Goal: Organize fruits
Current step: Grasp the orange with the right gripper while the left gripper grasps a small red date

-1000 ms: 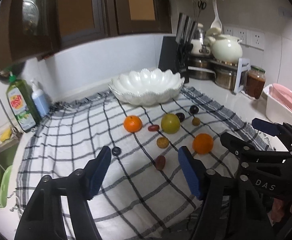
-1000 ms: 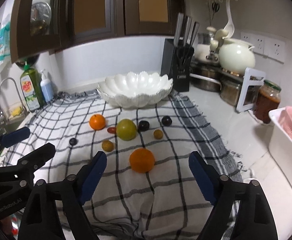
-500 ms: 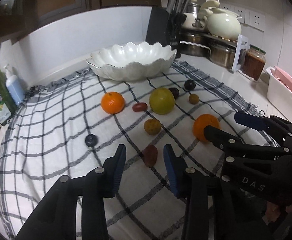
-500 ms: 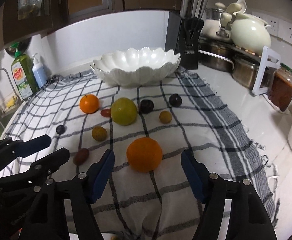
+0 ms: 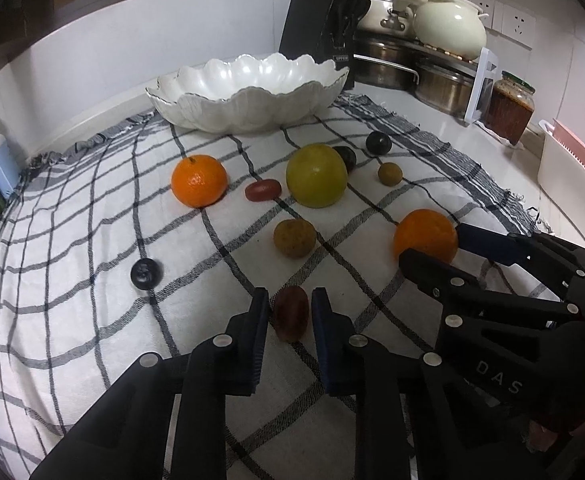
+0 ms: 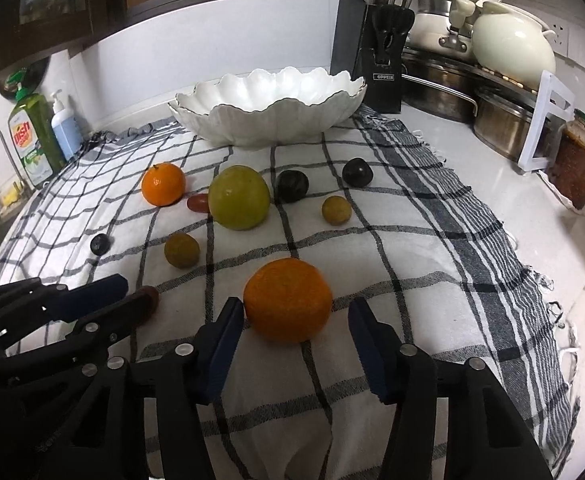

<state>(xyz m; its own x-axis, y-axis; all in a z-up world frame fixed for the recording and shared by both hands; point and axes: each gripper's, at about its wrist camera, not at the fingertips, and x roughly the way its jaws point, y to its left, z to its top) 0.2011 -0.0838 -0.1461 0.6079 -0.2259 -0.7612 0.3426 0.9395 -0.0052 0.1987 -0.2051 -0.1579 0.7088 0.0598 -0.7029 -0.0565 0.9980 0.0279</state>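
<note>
My left tongs [image 5: 290, 306] are narrowed around a dark red date [image 5: 291, 317] near the checked cloth's [image 5: 92, 280] front edge, pads not yet touching. My right tongs [image 6: 292, 320] hang released around an orange [image 6: 287, 300]. The white bowl [image 6: 268, 108] stands at the cloth's far edge.

1. A white countertop [image 6: 532, 216] carries a checked cloth [image 6: 412, 240] across the frame's middle.
2. On the cloth: a white scalloped bowl [image 6: 268, 120] at upper centre, and scattered fruit below it.
3. Directly on the counter: knife block [image 6: 372, 60] and pots [image 6: 504, 120] upper right, a jar [image 6: 580, 164] right, and soap bottles [image 6: 32, 136] upper left.
</note>
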